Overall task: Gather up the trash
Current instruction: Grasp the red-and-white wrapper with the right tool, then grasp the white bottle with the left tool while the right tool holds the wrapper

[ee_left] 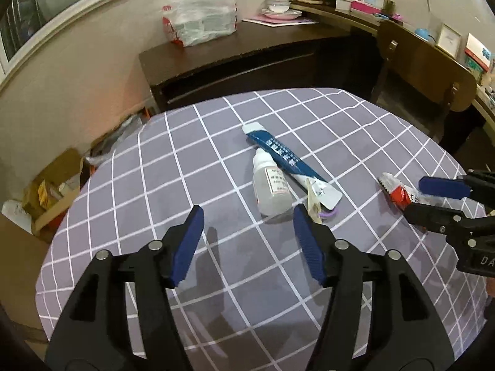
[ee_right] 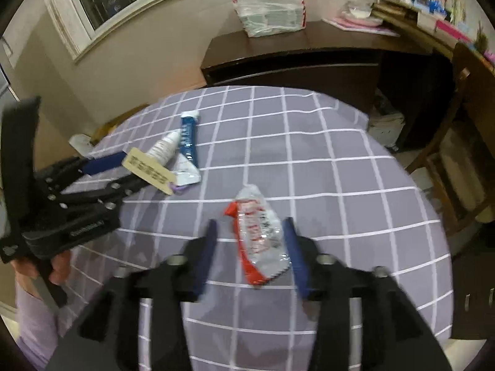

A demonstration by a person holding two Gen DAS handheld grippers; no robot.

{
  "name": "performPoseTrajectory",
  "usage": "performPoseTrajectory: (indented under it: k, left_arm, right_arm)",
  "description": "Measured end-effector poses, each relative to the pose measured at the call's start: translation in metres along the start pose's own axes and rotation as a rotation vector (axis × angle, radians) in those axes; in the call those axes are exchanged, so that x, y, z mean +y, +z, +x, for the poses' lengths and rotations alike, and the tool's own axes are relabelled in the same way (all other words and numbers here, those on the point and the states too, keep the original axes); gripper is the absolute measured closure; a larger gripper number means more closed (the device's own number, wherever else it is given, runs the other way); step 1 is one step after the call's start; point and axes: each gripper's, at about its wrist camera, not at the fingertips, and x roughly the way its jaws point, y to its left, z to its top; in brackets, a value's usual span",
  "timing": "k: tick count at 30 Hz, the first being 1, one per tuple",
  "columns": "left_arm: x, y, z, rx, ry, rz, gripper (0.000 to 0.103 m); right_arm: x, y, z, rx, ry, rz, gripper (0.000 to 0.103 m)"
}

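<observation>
**Trash spread on the checked cloth, both claws closing in**

Trash lies in two spots on the table (ee_left: pixel 130 185) with its grey checked cloth. Centre frame in the left wrist view sit a blue toothpaste tube (ee_left: pixel 286 157), a small white dropper bottle (ee_left: pixel 270 190) touching its side, and a pale paper tag (ee_left: pixel 314 201) at the tube's crimped end. The left gripper (ee_left: pixel 249 232) hovers just short of these, jaws spread wide and holding nothing, probably lining up on the bottle or tag.

Lower centre of the right wrist view, a crumpled red and clear wrapper (ee_right: pixel 258 238) lies flat between the blue pads of the right gripper (ee_right: pixel 250 247). Its jaws stand open around the wrapper, not yet pinching it; a close looks the likely next move. The thin film may slip or crumple.
</observation>
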Motion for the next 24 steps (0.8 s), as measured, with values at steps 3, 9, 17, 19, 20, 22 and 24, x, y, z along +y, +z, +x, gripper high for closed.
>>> performPoseTrajectory:
  k: [3,9,17,19,20,22,24]
  left_arm:
    - [0.006,0.005,0.008,0.033,0.023,-0.037,0.043]
    - [0.006,0.015,0.010,0.020,0.034,-0.021,0.035]
    - [0.008,0.028,0.031,0.037,0.008,-0.044,0.078]
    - [0.010,0.027,0.031,0.036,-0.003,-0.056,0.079]
    - [0.009,0.026,0.030,0.039,0.001,-0.048,0.079]
    - [0.009,0.020,0.026,0.031,0.009,-0.037,0.079]
    - [0.009,0.012,0.022,0.029,0.007,-0.046,0.079]
  right_arm:
    - [-0.002,0.000,0.006,0.016,-0.014,-0.015,0.055]
    - [0.004,0.002,0.013,-0.005,-0.060,-0.080,0.065]
    - [-0.009,0.009,0.012,-0.001,-0.021,-0.050,0.077]
    - [-0.010,0.010,0.010,-0.001,-0.008,-0.040,0.079]
    - [-0.011,0.010,0.009,-0.001,-0.005,-0.037,0.081]
    - [-0.012,0.010,0.006,0.000,-0.003,-0.023,0.082]
    - [-0.012,0.010,0.005,0.001,-0.003,-0.018,0.084]
